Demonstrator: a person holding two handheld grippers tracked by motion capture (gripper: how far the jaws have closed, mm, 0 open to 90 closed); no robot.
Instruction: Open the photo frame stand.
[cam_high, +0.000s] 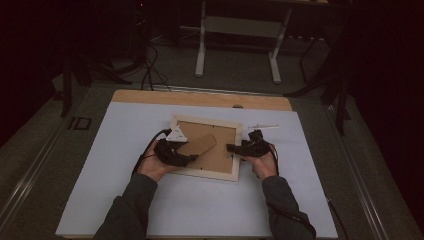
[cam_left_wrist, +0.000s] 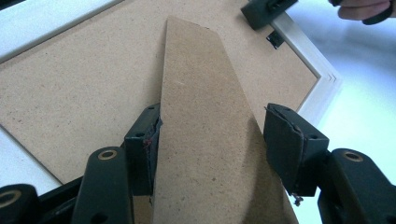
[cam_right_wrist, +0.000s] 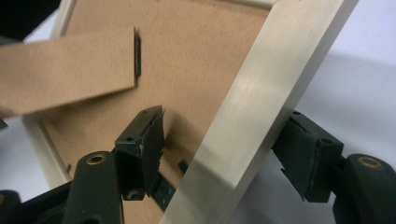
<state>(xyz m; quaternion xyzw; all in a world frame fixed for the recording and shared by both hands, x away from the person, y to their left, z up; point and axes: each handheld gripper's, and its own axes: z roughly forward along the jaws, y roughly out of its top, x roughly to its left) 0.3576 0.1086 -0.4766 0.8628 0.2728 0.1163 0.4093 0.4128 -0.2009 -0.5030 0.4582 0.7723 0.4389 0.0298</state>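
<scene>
A pale wooden picture frame (cam_high: 205, 120) lies face down on the white board, brown backing (cam_left_wrist: 84, 84) up. Its brown easel stand (cam_high: 200, 145) is raised off the backing. My left gripper (cam_high: 192, 159) comes in from the frame's left. In the left gripper view it (cam_left_wrist: 212, 140) is shut across the stand (cam_left_wrist: 205, 116), both pads against its edges. My right gripper (cam_high: 231, 148) sits at the frame's right rail. In the right gripper view it (cam_right_wrist: 219, 144) straddles that rail (cam_right_wrist: 261, 84), open, with the left pad clear of the wood. The stand (cam_right_wrist: 65, 65) shows at upper left there.
The white board (cam_high: 125, 175) covers a wooden table whose far edge (cam_high: 150, 96) shows. A small white object (cam_high: 262, 126) lies just behind the frame's right corner. Beyond the table stand the legs of a white desk (cam_high: 201, 50), with cables on the dark floor.
</scene>
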